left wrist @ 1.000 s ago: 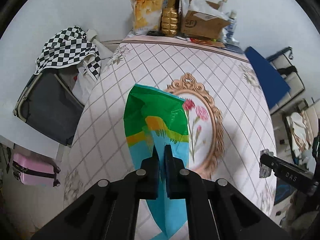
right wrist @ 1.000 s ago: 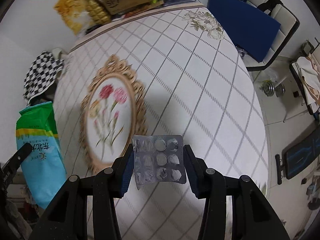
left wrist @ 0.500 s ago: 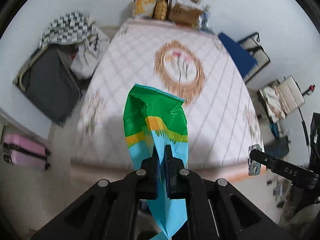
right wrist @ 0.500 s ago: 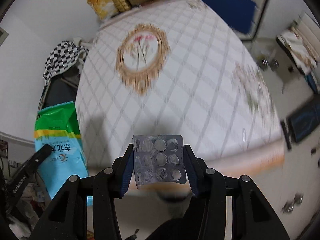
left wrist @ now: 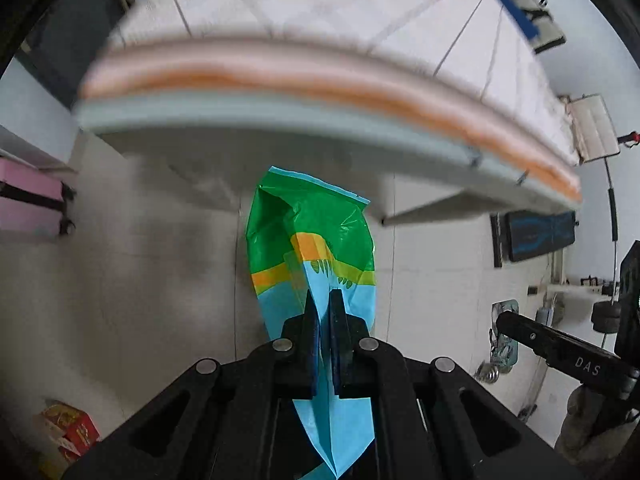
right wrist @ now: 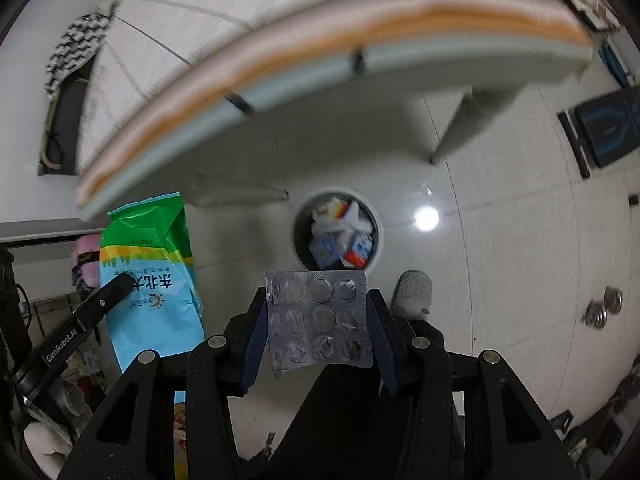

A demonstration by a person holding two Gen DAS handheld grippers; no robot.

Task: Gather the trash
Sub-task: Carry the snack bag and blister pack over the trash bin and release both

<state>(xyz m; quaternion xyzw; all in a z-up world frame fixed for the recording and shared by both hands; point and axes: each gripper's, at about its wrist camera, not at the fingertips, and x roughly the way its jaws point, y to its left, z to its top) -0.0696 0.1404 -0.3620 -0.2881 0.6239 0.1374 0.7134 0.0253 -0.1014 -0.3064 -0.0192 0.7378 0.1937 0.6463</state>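
Right gripper [right wrist: 318, 316] pointing steeply down, jaws part-open, clamping empty silver blister pack [right wrist: 319, 316] by both side edges. Left gripper [left wrist: 325, 316] also pointing down, jaws pinching nearly closed on crumpled green-and-blue plastic bag [left wrist: 310, 240]; bag hanging over floor tiles [left wrist: 140, 280]. Grey slipper [right wrist: 412, 292] showing just beside right jaw. Beyond blister pack, round trash bin [right wrist: 376, 236] standing on floor, holding cartons and wrappers. Farther up, blurred table edge [right wrist: 320, 52] arching across, partly overhanging bin.
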